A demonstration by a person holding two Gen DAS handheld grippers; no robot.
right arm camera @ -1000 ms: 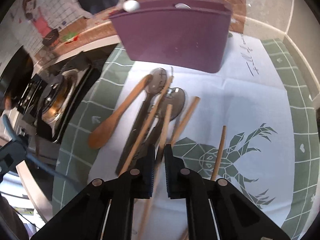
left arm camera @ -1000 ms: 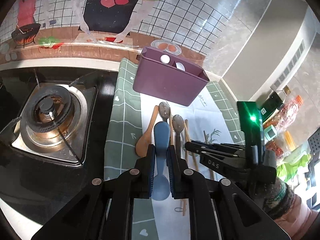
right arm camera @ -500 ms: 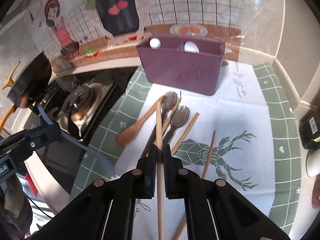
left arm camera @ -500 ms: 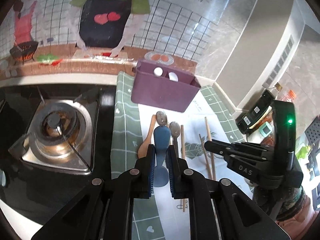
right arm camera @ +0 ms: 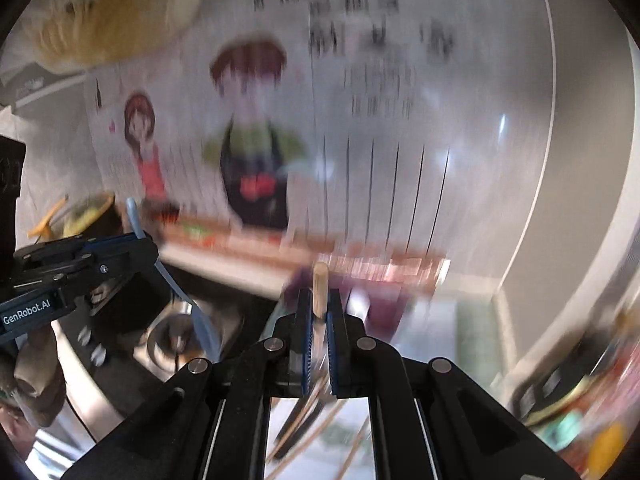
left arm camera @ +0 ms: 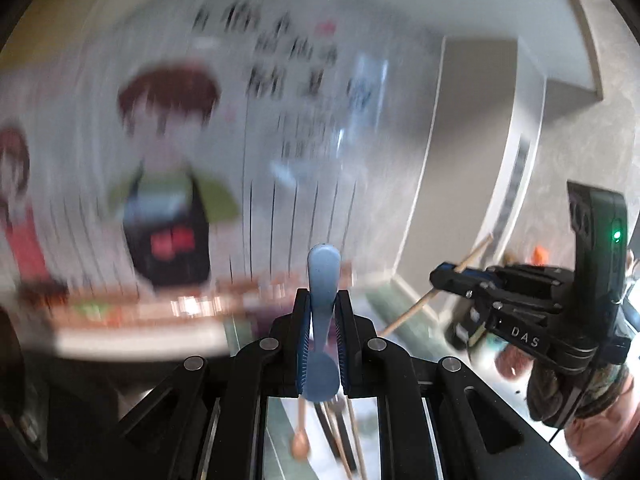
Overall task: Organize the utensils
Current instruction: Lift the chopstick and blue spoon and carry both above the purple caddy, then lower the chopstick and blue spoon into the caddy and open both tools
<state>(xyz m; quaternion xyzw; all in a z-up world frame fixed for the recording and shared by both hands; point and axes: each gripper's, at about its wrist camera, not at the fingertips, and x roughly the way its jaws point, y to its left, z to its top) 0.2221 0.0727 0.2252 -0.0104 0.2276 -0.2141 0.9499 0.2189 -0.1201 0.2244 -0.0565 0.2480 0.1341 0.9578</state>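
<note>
My left gripper [left arm camera: 322,300] is shut on a blue spoon [left arm camera: 323,276], held high and tilted up toward the wall. My right gripper [right arm camera: 319,300] is shut on a wooden chopstick [right arm camera: 320,284], also raised. Each gripper shows in the other's view: the right one [left arm camera: 440,278] with its chopstick [left arm camera: 416,308], the left one [right arm camera: 148,248] with the blue spoon [right arm camera: 180,292]. The purple utensil box [right arm camera: 380,304] is a blur behind the right fingers. Loose chopsticks and spoons [left arm camera: 340,440] lie on the mat far below.
Both views are motion-blurred. The cartoon tiled wall [left arm camera: 168,160] fills the background. The gas stove [right arm camera: 176,336] is at lower left in the right wrist view. Bottles and packets [right arm camera: 580,400] stand at the right.
Both grippers have lifted and pitched up sharply from the mat toward the wall, each keeping its utensil. The mat and purple box have dropped low in view.
</note>
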